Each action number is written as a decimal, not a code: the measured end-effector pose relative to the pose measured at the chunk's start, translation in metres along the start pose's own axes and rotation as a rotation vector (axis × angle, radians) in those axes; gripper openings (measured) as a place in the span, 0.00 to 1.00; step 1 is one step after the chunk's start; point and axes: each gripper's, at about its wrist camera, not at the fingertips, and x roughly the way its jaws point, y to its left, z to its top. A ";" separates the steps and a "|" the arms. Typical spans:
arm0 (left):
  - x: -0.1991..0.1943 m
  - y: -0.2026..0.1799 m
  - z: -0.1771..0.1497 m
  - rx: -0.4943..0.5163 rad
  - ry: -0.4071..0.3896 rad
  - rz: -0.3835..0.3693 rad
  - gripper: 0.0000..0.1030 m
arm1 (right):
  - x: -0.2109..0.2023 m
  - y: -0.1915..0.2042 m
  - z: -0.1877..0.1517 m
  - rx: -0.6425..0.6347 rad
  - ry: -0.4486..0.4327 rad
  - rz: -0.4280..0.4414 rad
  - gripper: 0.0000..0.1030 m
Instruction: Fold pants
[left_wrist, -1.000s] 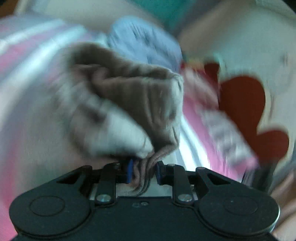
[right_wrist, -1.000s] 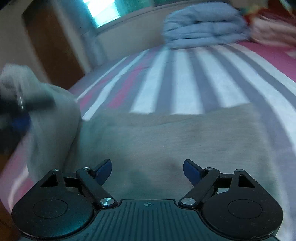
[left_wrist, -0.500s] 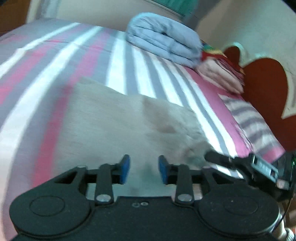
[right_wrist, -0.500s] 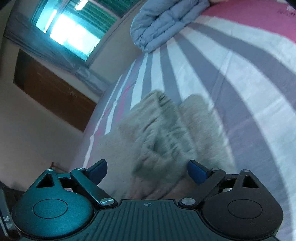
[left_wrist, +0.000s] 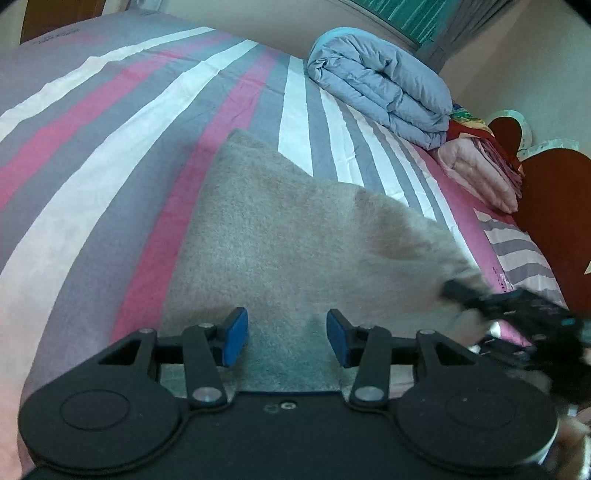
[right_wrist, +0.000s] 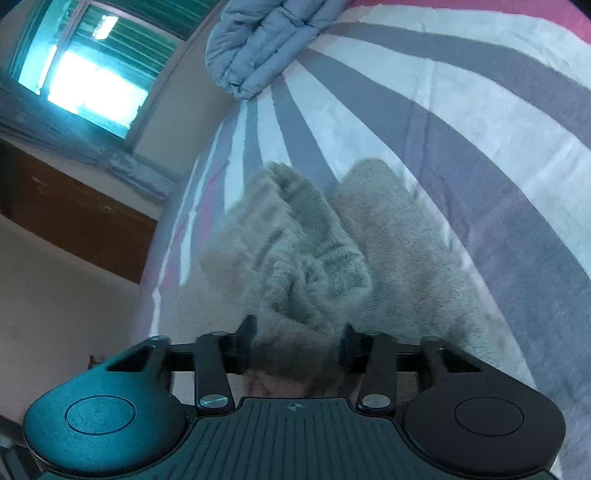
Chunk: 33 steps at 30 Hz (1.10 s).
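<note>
Pants (left_wrist: 295, 236) lay part-folded on striped bedsheet (left_wrist: 110, 122). Left gripper (left_wrist: 286, 334) hovered wide, empty. Right gripper (right_wrist: 297, 345) pinched bunched fleece; best carried across low, edges aligned.

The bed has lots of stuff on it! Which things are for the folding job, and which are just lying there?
For the job:
grey pants
left gripper, open over them
right gripper, closing around a bunched part

Just lying there:
blue quilt, folded
pink blanket, folded
striped bedsheet underneath
</note>
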 end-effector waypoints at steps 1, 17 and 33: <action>0.000 -0.001 0.000 0.002 -0.003 -0.005 0.36 | -0.008 0.011 -0.001 -0.053 -0.023 0.001 0.34; -0.005 -0.023 -0.005 0.073 0.000 0.001 0.60 | -0.057 -0.020 -0.021 -0.112 -0.080 -0.194 0.51; 0.006 -0.024 -0.003 0.078 0.055 -0.023 0.61 | -0.010 -0.021 -0.033 -0.243 0.015 -0.176 0.00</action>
